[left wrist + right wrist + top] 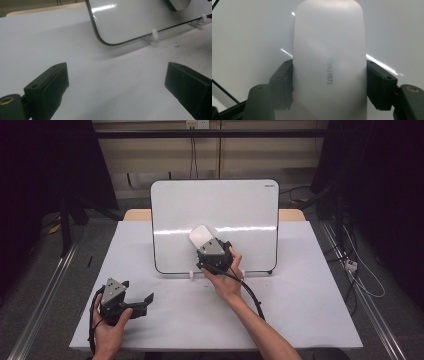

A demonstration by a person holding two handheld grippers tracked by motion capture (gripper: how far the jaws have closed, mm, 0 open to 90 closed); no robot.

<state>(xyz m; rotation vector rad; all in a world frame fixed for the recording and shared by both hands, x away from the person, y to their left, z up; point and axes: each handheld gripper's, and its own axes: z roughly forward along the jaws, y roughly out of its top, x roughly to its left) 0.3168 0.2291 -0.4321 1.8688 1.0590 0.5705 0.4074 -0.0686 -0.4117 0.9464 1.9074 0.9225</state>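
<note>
nearest the camera, at the near left of the table, the left gripper rests low over the white surface in the person's left hand. its jaws stand wide apart with nothing between them, and in the left gripper view only bare tabletop lies in the gap. a black cable loops from it back toward the near edge.

further right and farther off, a whiteboard stands upright on small white feet across the middle of the table, its face toward the person. a bright streak of reflected light runs level across it.

in front of the board's lower middle, the right hand holds the right gripper raised, pointing up and away. its jaws are clamped on the two long sides of a white eraser, which stands lengthwise out of the grip. the eraser sits against or just in front of the board's face; whether it touches i cannot tell. grey lettering runs along the eraser's back in the right gripper view. another cable trails from this gripper down along the forearm to the right.
</note>
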